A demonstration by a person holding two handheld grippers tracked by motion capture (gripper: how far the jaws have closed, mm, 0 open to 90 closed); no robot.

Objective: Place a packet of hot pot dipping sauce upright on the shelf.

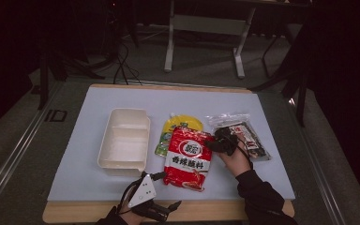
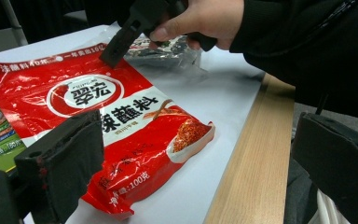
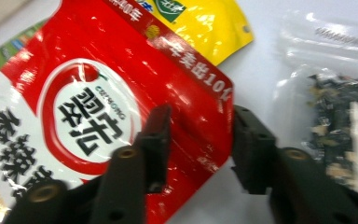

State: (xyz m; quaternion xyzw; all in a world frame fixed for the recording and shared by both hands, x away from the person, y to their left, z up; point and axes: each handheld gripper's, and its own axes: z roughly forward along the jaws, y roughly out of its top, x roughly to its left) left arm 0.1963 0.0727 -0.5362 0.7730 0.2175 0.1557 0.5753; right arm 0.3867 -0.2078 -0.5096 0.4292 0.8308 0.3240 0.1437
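A: Where's the glossy red seasoning packet?
B: Mid-surface on the pale blue mat, overlapping a yellow pouch; the right tool straddles its corner, pads not clamped.
A: Writing?
B: Chinese characters, "100".
A: The left tool?
B: Gaping, empty, at the wooden edge; dark room behind

- A wooden table carries a pale mat.
- On the mat, left of the right gripper: white tray, yellow pouch, red packet.
- Just right of it: clear bag.
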